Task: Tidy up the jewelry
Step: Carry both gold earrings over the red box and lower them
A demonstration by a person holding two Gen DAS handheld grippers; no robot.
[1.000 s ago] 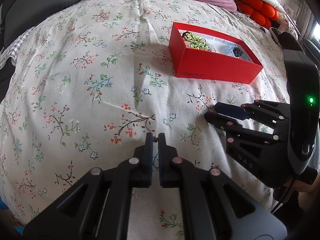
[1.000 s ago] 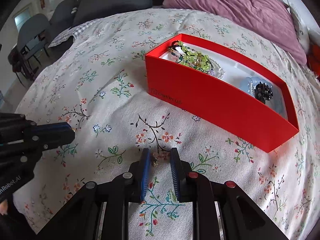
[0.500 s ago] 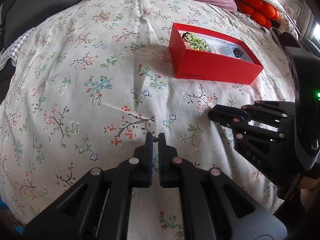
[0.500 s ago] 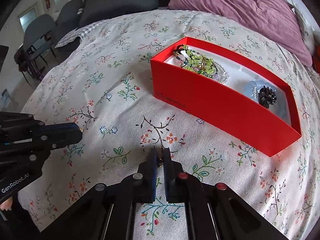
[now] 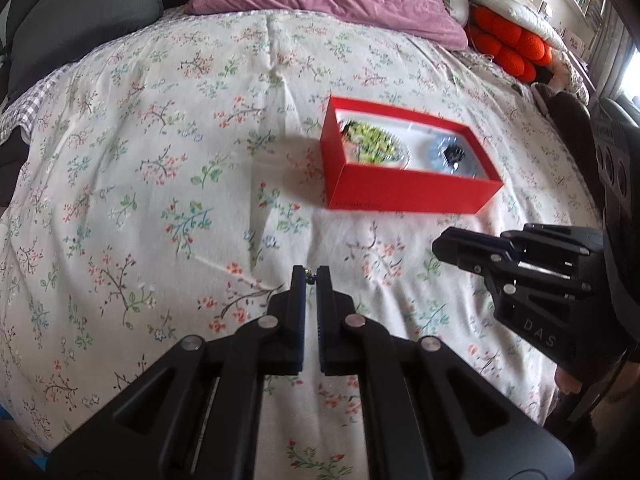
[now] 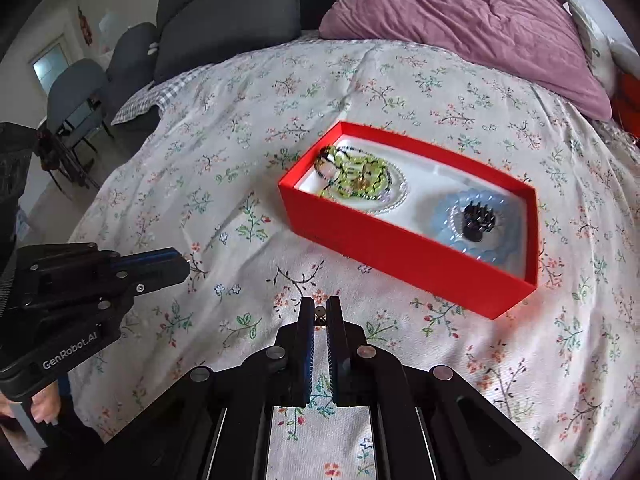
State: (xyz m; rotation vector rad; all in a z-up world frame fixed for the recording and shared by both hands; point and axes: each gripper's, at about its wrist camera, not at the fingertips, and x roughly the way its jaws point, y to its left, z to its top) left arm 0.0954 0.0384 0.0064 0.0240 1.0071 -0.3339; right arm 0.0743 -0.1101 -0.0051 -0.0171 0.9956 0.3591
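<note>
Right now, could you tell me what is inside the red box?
The red box holds a clear dish of green beads and a blue dish with a dark piece. The near wall hides some floor.

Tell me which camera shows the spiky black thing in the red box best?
The right wrist view. It looks down into the red box, so the spiky black piece shows sharply on its pale blue dish. In the left wrist view the same piece is smaller, farther off and blurry.

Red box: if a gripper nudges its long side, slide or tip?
The red box is low and wide, so tipping seems unlikely. It rests on a soft floral quilt, so it may drag or skew. It holds only beads, so it is probably light.
</note>
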